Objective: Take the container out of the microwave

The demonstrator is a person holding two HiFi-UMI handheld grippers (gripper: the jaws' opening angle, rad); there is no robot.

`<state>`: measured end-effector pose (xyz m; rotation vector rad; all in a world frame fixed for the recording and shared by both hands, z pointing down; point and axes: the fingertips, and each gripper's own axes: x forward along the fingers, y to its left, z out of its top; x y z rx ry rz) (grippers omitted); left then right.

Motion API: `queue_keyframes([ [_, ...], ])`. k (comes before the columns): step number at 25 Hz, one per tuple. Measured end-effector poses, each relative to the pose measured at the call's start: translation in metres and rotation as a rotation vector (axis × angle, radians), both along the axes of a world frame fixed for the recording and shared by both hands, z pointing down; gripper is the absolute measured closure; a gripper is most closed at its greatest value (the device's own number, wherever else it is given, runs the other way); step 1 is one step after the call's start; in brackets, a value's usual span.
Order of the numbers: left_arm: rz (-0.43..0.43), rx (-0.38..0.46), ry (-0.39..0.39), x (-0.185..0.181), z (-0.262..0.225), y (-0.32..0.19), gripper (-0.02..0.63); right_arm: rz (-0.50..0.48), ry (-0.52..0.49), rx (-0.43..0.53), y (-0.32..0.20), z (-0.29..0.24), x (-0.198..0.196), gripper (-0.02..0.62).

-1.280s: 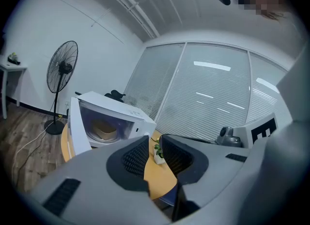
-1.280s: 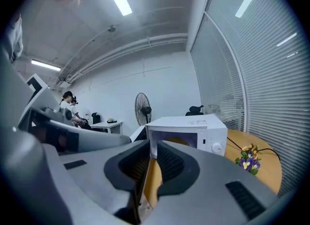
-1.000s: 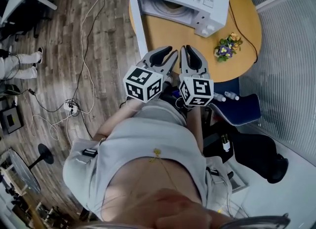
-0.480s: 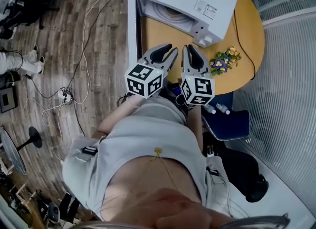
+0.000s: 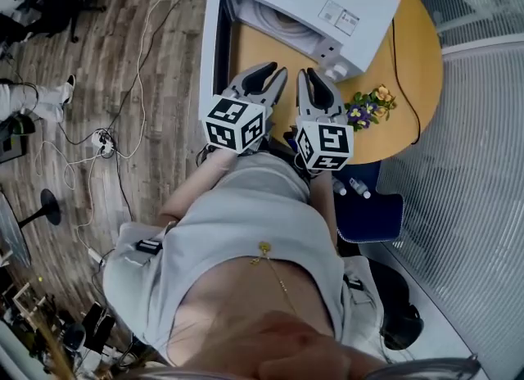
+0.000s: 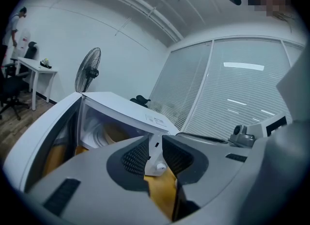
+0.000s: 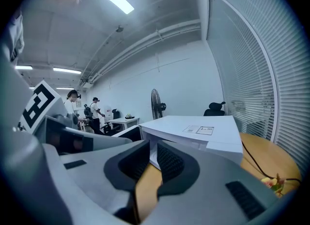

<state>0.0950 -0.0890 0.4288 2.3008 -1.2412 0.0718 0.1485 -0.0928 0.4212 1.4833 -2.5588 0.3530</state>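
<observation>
A white microwave [image 5: 319, 2] stands on a round wooden table [image 5: 409, 34] with its door [image 5: 213, 42] swung open to the left. Inside it a white round container [image 5: 274, 20] shows only in part; in the left gripper view the container [image 6: 99, 134] sits deep in the cavity. My left gripper [image 5: 268, 75] and right gripper [image 5: 313, 79] hover side by side above the table's near edge, short of the microwave's opening. The left gripper [image 6: 155, 144] and the right gripper [image 7: 153, 153] each show only a narrow slit between the jaws, with nothing held.
A small bunch of flowers [image 5: 368, 104] lies on the table right of my grippers, and a black cable [image 5: 409, 67] runs past it. A blue chair [image 5: 372, 206] with small bottles [image 5: 352, 188] stands below the table. Cables [image 5: 123, 83] trail over the wooden floor at the left.
Both grippers have edged a little closer to the microwave's open front, still side by side. The head view has shifted, so the table sits higher and more to the right.
</observation>
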Motion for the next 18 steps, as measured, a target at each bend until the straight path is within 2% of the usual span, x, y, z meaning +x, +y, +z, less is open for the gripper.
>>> queue_keyframes([
  [10, 0.008, 0.011, -0.028, 0.008, 0.003, -0.026, 0.518, 0.036, -0.014, -0.007, -0.016, 0.002, 0.013, 0.538],
  [18, 0.048, -0.006, -0.029, 0.01, 0.01, -0.043, 0.52, 0.043, -0.004, -0.021, -0.034, 0.007, 0.004, 0.538],
])
